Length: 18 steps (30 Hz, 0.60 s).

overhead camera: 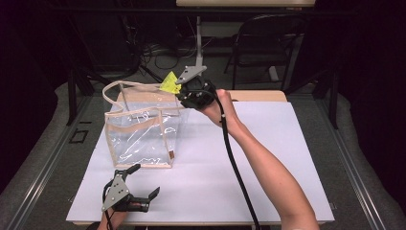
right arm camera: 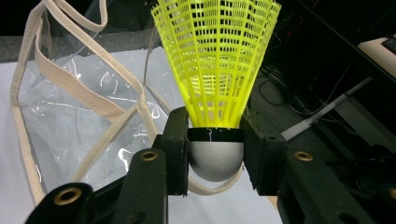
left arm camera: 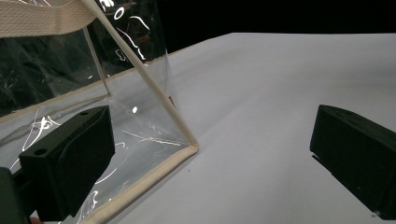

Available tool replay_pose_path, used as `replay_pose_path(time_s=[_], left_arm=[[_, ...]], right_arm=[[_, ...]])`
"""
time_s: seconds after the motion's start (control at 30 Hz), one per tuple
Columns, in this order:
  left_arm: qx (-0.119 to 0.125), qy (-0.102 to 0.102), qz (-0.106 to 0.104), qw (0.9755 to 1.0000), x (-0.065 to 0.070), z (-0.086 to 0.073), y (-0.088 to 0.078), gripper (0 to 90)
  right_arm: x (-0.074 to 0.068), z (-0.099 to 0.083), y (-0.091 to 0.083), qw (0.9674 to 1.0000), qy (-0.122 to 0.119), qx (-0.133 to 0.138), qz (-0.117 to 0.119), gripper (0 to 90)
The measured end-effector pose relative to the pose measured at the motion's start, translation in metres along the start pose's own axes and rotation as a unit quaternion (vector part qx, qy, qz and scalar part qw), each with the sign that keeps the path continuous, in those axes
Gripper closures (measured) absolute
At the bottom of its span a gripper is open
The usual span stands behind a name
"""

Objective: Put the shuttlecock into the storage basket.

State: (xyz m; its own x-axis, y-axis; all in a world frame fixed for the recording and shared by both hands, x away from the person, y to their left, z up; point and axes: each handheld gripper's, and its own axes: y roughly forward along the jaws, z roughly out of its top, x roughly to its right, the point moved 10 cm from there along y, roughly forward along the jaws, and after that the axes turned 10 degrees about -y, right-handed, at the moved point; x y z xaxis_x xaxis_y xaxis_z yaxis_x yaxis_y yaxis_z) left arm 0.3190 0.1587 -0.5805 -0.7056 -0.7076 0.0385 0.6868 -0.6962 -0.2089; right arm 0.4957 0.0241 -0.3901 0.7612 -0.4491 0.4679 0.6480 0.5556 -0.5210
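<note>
Clamped in the right gripper [right arm camera: 215,140] by its grey cork – a yellow plastic mesh shuttlecock [right arm camera: 215,60], hovering at the far right rim of the clear vinyl tote bag with beige trim [overhead camera: 143,136]. Floppy straps could snag it. Left gripper [overhead camera: 141,184] sits wide open and empty near the white table [overhead camera: 268,158] edge – roomy right side.

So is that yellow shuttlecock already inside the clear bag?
No, the shuttlecock is clamped by its rounded base in the right gripper, held above the clear bag.
</note>
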Motion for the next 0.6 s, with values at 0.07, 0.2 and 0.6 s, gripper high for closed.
replay_pose_path(time_s=[0.07, 0.2, 0.6], left_arm=[[0.0, 0.0, 0.0, 1.0, 0.0, 0.0, 0.0, 0.0], [0.0, 0.0, 0.0, 1.0, 0.0, 0.0, 0.0, 0.0], [0.001, 0.001, 0.0, 1.0, 0.0, 0.0, 0.0, 0.0]], right_arm=[[-0.001, 0.002, 0.002, 1.0, 0.0, 0.001, 0.002, 64.3], [-0.003, 0.003, 0.005, 1.0, -0.002, -0.003, 0.005, 64.4], [-0.009, 0.007, 0.015, 0.9997, -0.009, -0.016, 0.018, 64.4]])
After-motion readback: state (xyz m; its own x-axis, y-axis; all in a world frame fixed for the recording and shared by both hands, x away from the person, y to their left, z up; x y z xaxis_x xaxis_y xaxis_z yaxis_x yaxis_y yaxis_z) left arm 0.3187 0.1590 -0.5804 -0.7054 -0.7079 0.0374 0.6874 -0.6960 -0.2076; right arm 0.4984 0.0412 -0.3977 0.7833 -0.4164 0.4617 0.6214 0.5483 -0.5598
